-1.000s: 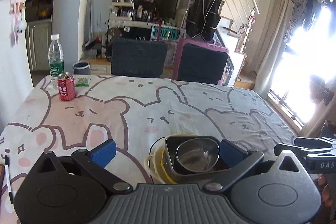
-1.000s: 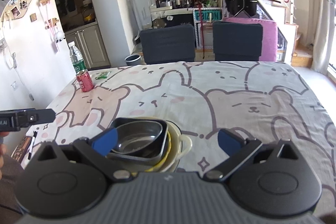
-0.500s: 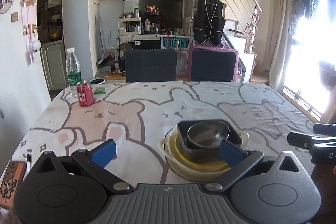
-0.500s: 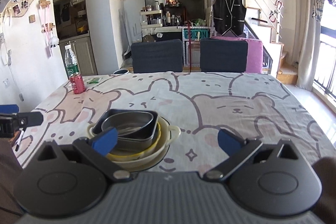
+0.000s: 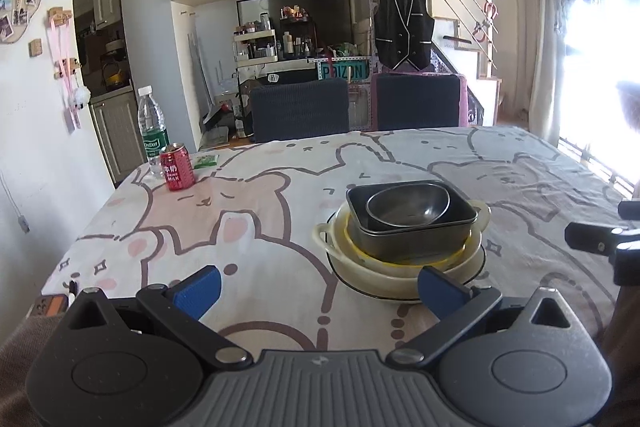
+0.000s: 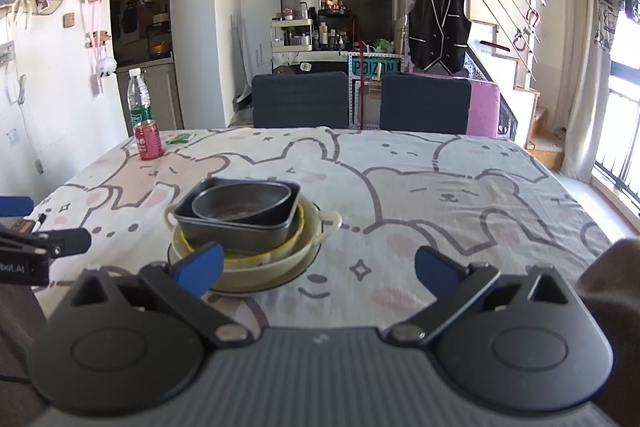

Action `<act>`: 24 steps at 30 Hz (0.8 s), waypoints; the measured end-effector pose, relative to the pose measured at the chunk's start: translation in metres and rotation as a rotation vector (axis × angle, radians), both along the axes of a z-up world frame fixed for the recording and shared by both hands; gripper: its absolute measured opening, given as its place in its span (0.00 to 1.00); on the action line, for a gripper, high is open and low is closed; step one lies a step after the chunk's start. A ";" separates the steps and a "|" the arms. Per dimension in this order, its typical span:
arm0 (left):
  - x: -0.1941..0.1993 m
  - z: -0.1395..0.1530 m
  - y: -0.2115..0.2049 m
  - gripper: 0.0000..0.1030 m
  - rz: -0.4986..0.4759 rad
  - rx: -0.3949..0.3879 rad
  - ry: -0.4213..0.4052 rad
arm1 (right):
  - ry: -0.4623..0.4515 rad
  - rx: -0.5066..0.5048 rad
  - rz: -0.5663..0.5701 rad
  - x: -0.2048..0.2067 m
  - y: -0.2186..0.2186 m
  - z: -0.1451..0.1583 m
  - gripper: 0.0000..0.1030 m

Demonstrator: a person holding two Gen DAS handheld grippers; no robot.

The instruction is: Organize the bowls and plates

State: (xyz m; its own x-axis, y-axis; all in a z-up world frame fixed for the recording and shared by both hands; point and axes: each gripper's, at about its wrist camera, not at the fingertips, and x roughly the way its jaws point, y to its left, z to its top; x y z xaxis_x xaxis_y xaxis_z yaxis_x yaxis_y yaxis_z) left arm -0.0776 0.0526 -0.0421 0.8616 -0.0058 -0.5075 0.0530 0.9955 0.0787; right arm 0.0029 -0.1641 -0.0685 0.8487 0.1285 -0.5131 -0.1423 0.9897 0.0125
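One stack of dishes stands on the table: a steel bowl (image 5: pixel 406 205) (image 6: pixel 240 205) inside a dark square dish (image 5: pixel 412 231) (image 6: pixel 236 229), nested in a yellow bowl and a cream handled bowl (image 5: pixel 400 269) (image 6: pixel 316 227) on a plate. My left gripper (image 5: pixel 318 287) is open, held back near the table's front edge, with the stack just beyond its right finger. My right gripper (image 6: pixel 318 265) is open too, the stack behind its left finger. Neither touches the stack and both hold nothing.
A red can (image 5: pixel 177 167) (image 6: pixel 149 145), a water bottle (image 5: pixel 152 131) (image 6: pixel 139 103) and a green packet (image 5: pixel 206 160) sit at the table's far left corner. Two dark chairs (image 5: pixel 300 111) (image 6: pixel 424 103) stand behind the table. A pen (image 6: pixel 40 223) lies at the left edge.
Both grippers have pulled back and up from the stack, which now sits farther off on the table. The dishes have stayed in place.
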 end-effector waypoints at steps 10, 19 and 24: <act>-0.007 0.001 0.004 1.00 -0.003 -0.043 -0.031 | -0.005 -0.003 -0.020 -0.007 0.002 -0.009 1.00; -0.008 0.001 0.000 1.00 -0.017 -0.028 -0.035 | -0.017 -0.013 -0.021 -0.007 0.004 -0.009 1.00; -0.008 0.000 -0.002 1.00 -0.027 -0.017 -0.031 | -0.028 -0.023 -0.018 -0.010 0.006 -0.009 1.00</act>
State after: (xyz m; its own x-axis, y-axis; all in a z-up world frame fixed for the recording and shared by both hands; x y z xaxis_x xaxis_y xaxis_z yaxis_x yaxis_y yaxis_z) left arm -0.0858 0.0506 -0.0423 0.8762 -0.0378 -0.4804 0.0780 0.9949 0.0639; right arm -0.0067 -0.1579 -0.0772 0.8650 0.1016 -0.4914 -0.1245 0.9921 -0.0140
